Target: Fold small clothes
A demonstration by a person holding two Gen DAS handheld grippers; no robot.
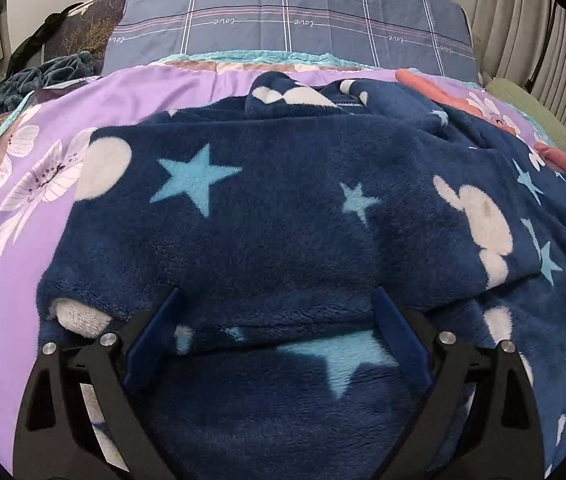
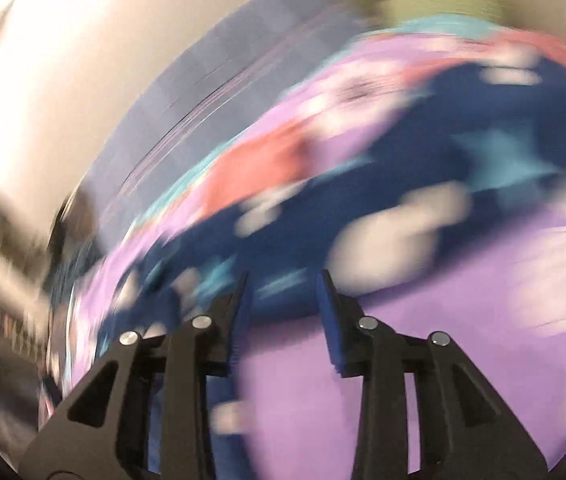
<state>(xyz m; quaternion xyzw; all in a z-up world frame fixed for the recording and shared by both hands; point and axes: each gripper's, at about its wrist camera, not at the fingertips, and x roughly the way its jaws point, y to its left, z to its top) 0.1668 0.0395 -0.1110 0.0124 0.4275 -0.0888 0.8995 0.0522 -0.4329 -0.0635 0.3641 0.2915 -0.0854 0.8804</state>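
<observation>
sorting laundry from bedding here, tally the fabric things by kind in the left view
navy star-print fleece garment: 1
blue plaid pillow: 1
purple floral bedsheet: 1
crumpled dark blue blanket: 1
green cushion: 1
total: 5

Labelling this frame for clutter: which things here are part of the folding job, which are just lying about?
Job:
- navy star-print fleece garment
- left gripper, jaws wide over its near edge
- right gripper, nothing between its jaws

Lying about:
- purple floral bedsheet
- blue plaid pillow
- dark crumpled blanket
- curtain
</observation>
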